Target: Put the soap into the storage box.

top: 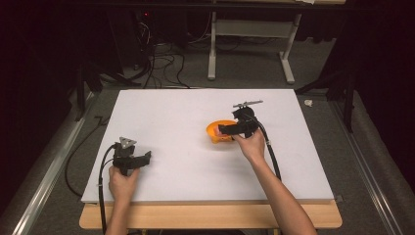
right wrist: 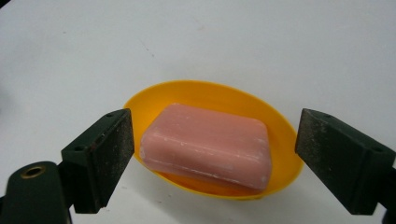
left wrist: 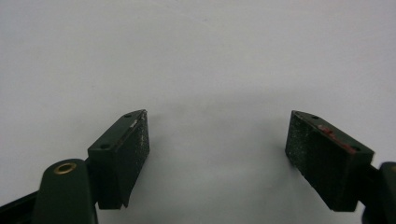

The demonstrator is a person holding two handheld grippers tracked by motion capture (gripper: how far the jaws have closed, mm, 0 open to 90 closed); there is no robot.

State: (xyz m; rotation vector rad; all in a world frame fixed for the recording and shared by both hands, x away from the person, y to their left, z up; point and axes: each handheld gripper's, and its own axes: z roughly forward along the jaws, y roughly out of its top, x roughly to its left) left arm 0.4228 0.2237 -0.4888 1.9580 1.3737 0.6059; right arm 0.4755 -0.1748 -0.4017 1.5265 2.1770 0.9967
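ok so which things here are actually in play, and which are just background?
In play:
- pink soap bar, lying in the dish
- orange soap dish
- right gripper, open, jaws either side of the dish

Just there:
- left gripper, open over bare table
- white table
- floor cables
- white stand

High view: white table top (top: pixel 161 127) brightly lit from above, surroundings falling into near-black at left, right and top edges. Picture soft, low detail. Hands cast only faint shadows on table. Left gripper view: even, dim grey light, soft shadow under jaws, corners darker. Right gripper view: pink soap (right wrist: pixel 205 144) and yellow dish (right wrist: pixel 280 140) fairly sharp, jaws slightly soft, no hard glare, small dark corner at top left.
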